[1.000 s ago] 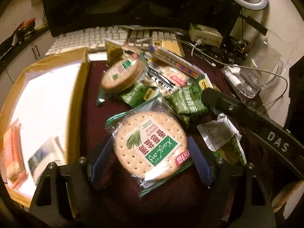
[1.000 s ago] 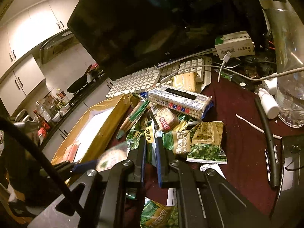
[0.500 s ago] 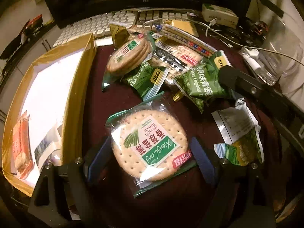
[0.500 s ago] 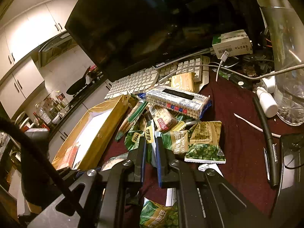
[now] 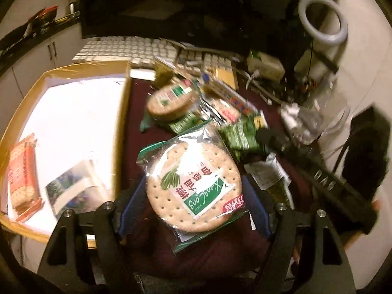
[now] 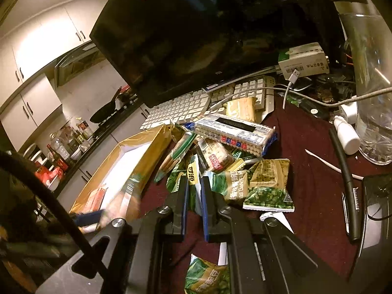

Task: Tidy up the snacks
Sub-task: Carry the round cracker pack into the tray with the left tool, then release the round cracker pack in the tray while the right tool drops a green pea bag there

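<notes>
My left gripper (image 5: 193, 196) is shut on a round cracker pack (image 5: 193, 183) in clear and green wrap and holds it above the dark red cloth, tilted, next to the cardboard box (image 5: 123, 127). The box also shows in the right wrist view (image 6: 147, 156), with an orange cracker pack (image 5: 23, 174) and a blue-white packet (image 5: 73, 191) inside. My right gripper (image 6: 194, 191) is nearly shut and empty, above the snack pile (image 6: 235, 161). The pile holds green pea packets (image 6: 268, 191), a long biscuit pack (image 6: 235, 134) and a second round cracker pack (image 5: 171, 100).
A white keyboard (image 6: 186, 107) and a black monitor (image 6: 220, 24) stand behind the pile. A clear glass jug (image 6: 374, 98), a white dropper bottle (image 6: 346, 134), a black pen (image 6: 343, 183), cables and a small box (image 6: 303, 58) crowd the right side. A ring light (image 5: 323, 22) stands far right.
My left gripper has lifted the round cracker pack off the cloth and swung left toward the box; the view is blurred. The right gripper has barely moved.
</notes>
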The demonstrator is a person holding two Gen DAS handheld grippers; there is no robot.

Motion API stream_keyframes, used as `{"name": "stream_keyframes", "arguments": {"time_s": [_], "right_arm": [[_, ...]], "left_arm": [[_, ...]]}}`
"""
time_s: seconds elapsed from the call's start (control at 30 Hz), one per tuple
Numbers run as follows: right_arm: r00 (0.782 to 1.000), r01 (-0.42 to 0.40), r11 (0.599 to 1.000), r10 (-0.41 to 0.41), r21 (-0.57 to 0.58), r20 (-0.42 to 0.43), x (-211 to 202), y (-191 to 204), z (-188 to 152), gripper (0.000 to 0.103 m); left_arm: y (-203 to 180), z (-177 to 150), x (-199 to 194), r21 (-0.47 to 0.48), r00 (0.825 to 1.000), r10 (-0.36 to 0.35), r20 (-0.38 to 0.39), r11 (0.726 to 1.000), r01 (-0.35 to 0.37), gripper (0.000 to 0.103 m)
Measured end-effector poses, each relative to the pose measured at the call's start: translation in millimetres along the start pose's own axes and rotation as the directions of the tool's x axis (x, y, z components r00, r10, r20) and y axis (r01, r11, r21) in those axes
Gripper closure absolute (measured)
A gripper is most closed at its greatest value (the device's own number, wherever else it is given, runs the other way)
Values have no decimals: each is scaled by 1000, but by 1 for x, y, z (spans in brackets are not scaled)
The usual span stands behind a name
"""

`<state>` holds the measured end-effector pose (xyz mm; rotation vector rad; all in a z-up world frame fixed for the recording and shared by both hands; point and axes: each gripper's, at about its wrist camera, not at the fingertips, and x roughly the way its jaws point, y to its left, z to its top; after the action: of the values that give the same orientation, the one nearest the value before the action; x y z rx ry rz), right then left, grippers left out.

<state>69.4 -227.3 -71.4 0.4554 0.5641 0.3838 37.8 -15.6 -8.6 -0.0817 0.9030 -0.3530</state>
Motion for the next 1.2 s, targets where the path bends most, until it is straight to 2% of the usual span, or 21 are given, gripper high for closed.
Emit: {"name": "stream_keyframes", "arguments": {"time_s": [0.07,0.13,0.3,0.37,0.47,0.5,0.53,0.57,0.6,0.63,0.7,0.73,0.8,0.87,0.9,0.93,0.97,1.0,1.1,1.2], "right_arm": [[1000,-11,1000,12,-9,27,-4,7,0,95],[996,-84,996,84,-5,26,-4,18,1,96],[985,-170,981,167,-98,-41,17,68,6,97],[988,-150,976,141,-156,-67,27,88,7,98],[987,-138,973,120,-186,-106,36,100,13,97],[986,-134,976,113,-174,-121,39,99,14,92],[986,-119,979,97,-165,-137,40,95,14,67],[986,-96,982,71,-166,-150,41,93,13,49],[989,-49,984,23,-174,-148,41,87,10,24],[988,-3,983,-26,-182,-155,40,85,5,24],[967,111,975,-151,-193,-206,44,76,-4,25],[962,129,976,-166,-175,-217,43,71,-7,29],[954,130,983,-159,-128,-255,43,67,-10,34],[951,100,983,-140,-155,-276,47,72,-14,40],[941,119,974,-172,-192,-292,55,76,-19,45],[936,127,970,-186,-206,-300,57,79,-23,55],[931,121,970,-185,-213,-315,62,79,-27,57],[928,115,967,-186,-226,-323,67,80,-30,67],[931,135,960,-207,-245,-300,65,83,-34,75],[958,106,967,-162,-232,-235,52,85,-24,76]], "left_arm": [[15,6,-17,-45,999,-6,38,999,8,26],[37,12,-37,-101,996,-5,88,995,14,26],[94,21,-63,-220,986,56,154,975,-21,26],[119,21,-63,-282,987,42,154,959,4,26],[142,18,-59,-343,987,72,145,939,-18,26],[145,17,-58,-351,987,72,143,936,-18,26],[148,15,-56,-353,988,66,139,936,-13,26],[147,14,-55,-352,989,64,136,936,-12,26],[146,13,-55,-348,989,64,135,937,-13,26],[145,12,-55,-342,989,65,135,940,-15,26],[142,13,-54,-334,988,75,136,942,-26,26],[141,13,-55,-329,987,83,138,944,-34,26],[140,13,-55,-323,986,90,139,946,-41,26],[139,13,-55,-321,987,89,133,946,-42,26],[139,12,-55,-320,987,89,133,946,-43,26],[138,13,-54,-322,987,91,134,946,-44,26],[138,13,-54,-322,987,92,133,946,-45,26],[139,13,-54,-325,987,92,131,945,-45,26],[142,12,-53,-333,987,100,126,941,-53,26],[146,10,-51,-343,987,107,120,937,-60,26]]}}
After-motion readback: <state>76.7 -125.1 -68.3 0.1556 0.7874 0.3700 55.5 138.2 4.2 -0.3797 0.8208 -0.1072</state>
